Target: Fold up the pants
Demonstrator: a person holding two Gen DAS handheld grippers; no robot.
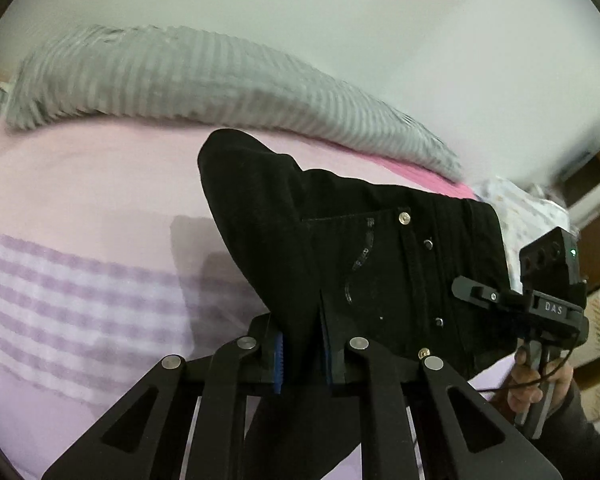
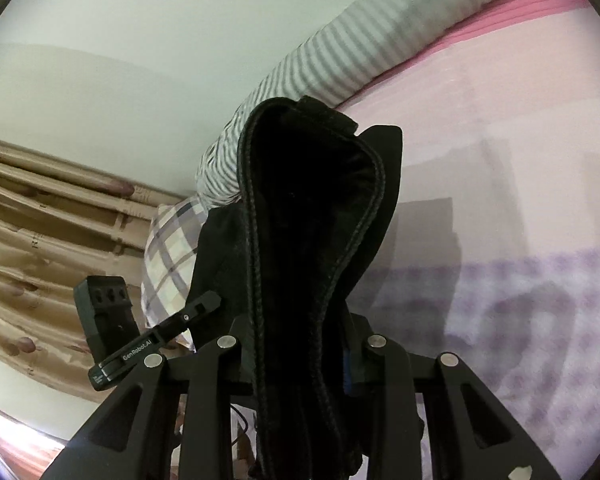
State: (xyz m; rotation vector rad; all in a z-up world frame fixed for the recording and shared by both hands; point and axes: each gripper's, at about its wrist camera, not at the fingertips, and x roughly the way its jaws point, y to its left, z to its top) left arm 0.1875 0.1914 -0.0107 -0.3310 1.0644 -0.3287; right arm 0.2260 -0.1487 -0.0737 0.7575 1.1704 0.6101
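Black pants (image 1: 364,256) with metal rivets hang lifted above the pink bed, stretched between both grippers. My left gripper (image 1: 302,356) is shut on a fold of the pants near the pocket. My right gripper (image 2: 300,356) is shut on the pants (image 2: 312,216) at the stitched waistband, which stands up in front of the camera. The right gripper also shows at the right of the left wrist view (image 1: 476,294), at the waistband edge. The left gripper shows at the left of the right wrist view (image 2: 204,306). The lower legs of the pants are hidden.
A pink bed sheet (image 1: 100,184) with a purple checked band (image 1: 60,292) lies below. A grey striped bolster (image 1: 160,80) runs along the white wall. A plaid pillow (image 2: 168,256) and beige curtains (image 2: 40,248) are at the bed's end.
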